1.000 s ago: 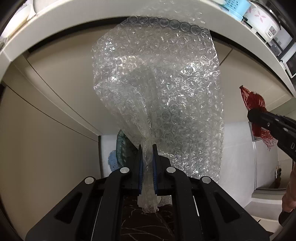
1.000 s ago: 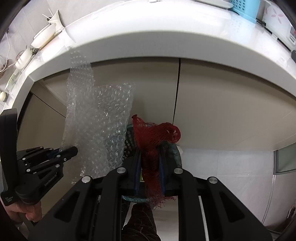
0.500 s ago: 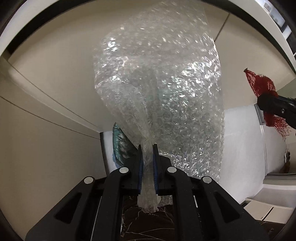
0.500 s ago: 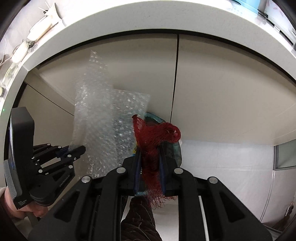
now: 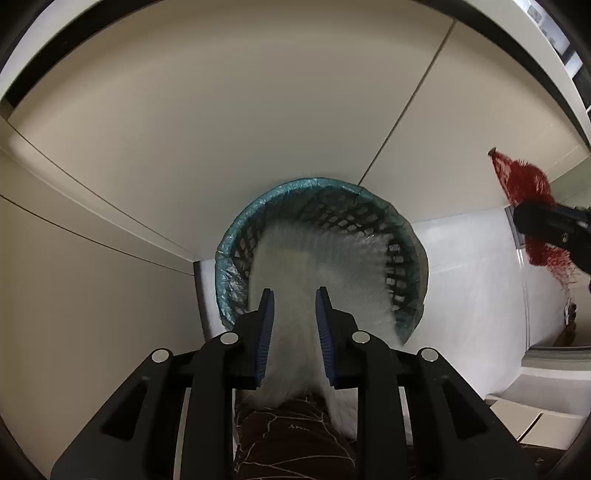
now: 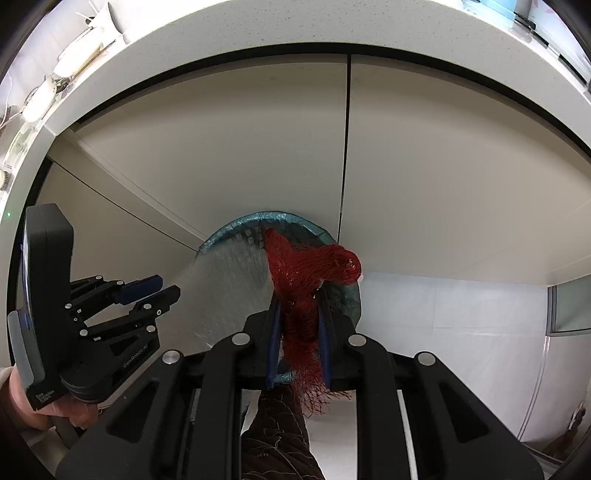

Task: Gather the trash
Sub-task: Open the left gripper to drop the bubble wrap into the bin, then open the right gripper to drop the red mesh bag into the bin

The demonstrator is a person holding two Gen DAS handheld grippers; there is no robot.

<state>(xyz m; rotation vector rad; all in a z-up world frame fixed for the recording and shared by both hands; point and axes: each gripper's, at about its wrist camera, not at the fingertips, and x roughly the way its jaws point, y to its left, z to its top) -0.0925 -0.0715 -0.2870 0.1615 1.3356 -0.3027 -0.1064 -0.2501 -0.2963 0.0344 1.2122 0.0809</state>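
A black lattice waste bin with a teal liner (image 5: 258, 199) stands on the floor right below both grippers. My left gripper (image 5: 293, 295) is over it and its jaws are opening. The bubble wrap (image 5: 314, 258) is a blurred streak sliding down between the parted pads into the bin, with neither pad pressing on it. In the right wrist view the left gripper (image 6: 162, 288) is at the left, with the wrap (image 6: 229, 273) falling beside it. My right gripper (image 6: 298, 299) is shut on a red mesh net bag (image 6: 303, 273), held above the bin's rim (image 6: 236, 225).
Beige cabinet doors (image 6: 424, 166) rise behind the bin under a white countertop (image 6: 295, 26). White floor (image 5: 469, 266) lies to the right. A dark patterned trouser leg (image 6: 277, 435) is below the grippers. A hand (image 6: 33, 398) holds the left gripper.
The left jaws have parted and let go of the bubble wrap, which has dropped from standing tall above them into the bin. The right gripper with the red net has sunk slightly.
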